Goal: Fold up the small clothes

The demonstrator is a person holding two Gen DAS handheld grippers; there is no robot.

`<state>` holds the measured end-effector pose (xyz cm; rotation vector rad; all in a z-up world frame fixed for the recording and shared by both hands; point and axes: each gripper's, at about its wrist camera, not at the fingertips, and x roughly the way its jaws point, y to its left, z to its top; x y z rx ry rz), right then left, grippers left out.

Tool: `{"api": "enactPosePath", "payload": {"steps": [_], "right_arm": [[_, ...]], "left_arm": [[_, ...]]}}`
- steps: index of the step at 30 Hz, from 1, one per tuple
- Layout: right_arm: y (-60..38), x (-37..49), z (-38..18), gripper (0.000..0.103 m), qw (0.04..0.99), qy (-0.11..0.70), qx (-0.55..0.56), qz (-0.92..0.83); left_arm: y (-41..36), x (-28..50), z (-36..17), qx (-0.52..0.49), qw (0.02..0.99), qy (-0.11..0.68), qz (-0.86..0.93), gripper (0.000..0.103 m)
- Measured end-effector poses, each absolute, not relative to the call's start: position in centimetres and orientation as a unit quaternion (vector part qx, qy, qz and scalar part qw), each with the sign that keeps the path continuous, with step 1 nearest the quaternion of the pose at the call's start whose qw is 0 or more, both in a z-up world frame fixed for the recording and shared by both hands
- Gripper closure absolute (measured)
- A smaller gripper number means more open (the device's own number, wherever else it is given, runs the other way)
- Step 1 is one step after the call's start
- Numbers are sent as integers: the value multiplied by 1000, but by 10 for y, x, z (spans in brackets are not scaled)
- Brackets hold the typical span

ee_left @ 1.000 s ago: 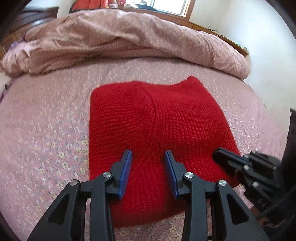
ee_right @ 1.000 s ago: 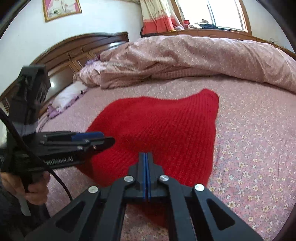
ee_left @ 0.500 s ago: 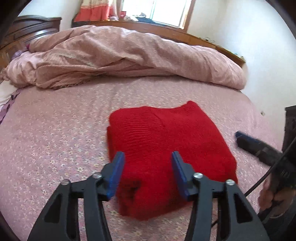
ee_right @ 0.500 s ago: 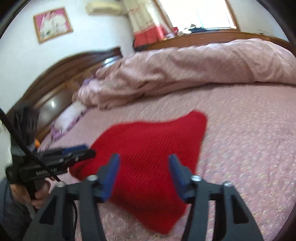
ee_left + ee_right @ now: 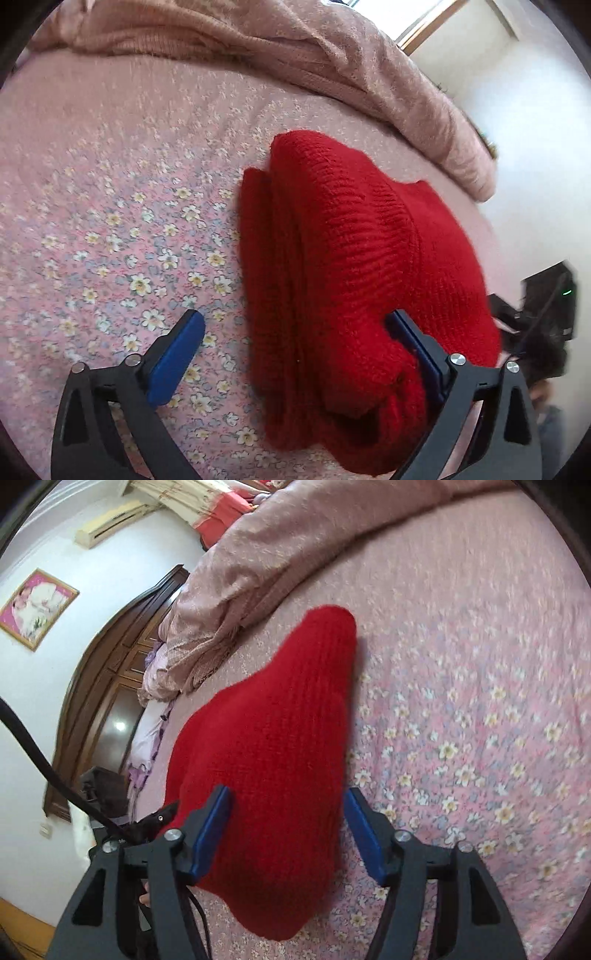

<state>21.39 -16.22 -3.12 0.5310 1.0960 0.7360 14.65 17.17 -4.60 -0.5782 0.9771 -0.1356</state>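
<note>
Red knitted garment [image 5: 351,280] folded on the pink floral bedsheet [image 5: 122,221]; both grippers, left [image 5: 295,350] and right [image 5: 288,830], wide open, straddling its near edges, gripping nothing. Folding apparently complete; next: withdraw or tidy.

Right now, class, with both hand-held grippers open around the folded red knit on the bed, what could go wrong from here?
1. The left hand-held gripper is open, its right finger against the red knit; closing might catch only the top layers and pull the fold apart.
2. The right hand-held gripper straddles a thick bundle; a shallow pinch could slip.
3. Dragging may bunch the floral sheet.
</note>
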Motion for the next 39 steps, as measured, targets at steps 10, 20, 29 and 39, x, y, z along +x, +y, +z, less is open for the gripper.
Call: {"api": "enactPosePath", "payload": {"steps": [10,20,29,39], "right_arm": [[-158,224,-65,24,680,527,342,378],[-135,223,-61,14,698,517,309,388],[-120,215,-40,39,744,481,248,391],[-159,236,14,41,792,427,206,385]], "left_arm": [[175,156,-50,-307,828,445,-146,7],[159,165,-50,-323,818,442,-178,9],[168,148,-37,-352,816,423,-176,53],[121,184,1,-321,839,394,-196,56]]}}
